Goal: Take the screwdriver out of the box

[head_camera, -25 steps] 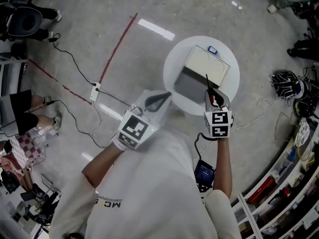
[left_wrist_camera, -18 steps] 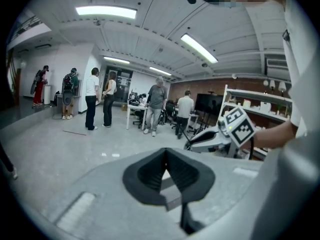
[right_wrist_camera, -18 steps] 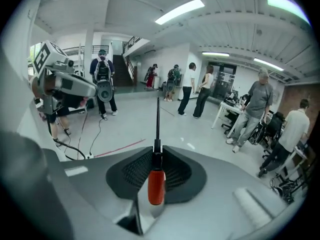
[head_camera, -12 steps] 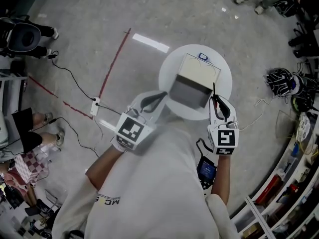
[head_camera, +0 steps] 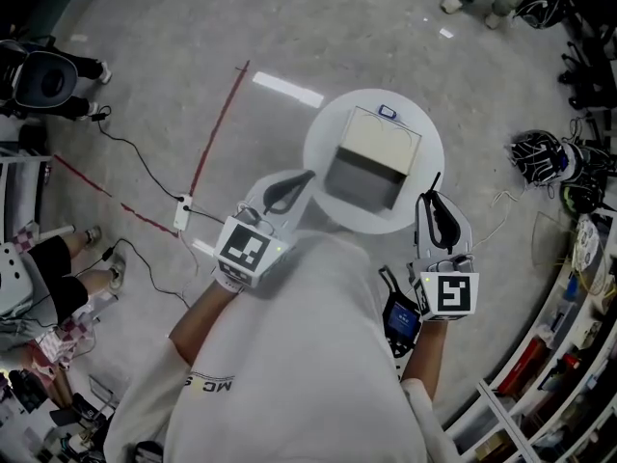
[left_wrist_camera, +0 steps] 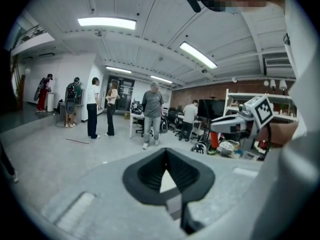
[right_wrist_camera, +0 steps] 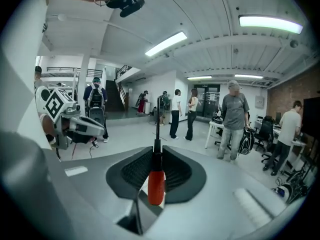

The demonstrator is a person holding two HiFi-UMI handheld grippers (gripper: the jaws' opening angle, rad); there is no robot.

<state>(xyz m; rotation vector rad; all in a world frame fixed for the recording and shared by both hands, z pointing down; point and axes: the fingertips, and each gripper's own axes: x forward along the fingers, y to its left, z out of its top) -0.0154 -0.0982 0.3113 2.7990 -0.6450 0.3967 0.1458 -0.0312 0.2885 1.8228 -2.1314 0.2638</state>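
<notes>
1. Since a second ago the right gripper (head_camera: 437, 205) has drawn back from over the box (head_camera: 371, 157) to the near right. It now hangs at the right edge of the round table (head_camera: 318, 152), clear of the box.
2. Its jaws pinch the screwdriver (right_wrist_camera: 156, 181) where the red handle meets the shaft, with the shaft pointing toward the far side.
3. At the table's near left, the left gripper (head_camera: 301, 181) has its jaws pressed together on nothing.
4. Judged from this, the screwdriver is already out of the box, so the lift-out step looks complete.
5. Next comes carrying it clear and setting it down. That calls for a firm pinch, since the handle could pivot between the jaws.
</notes>
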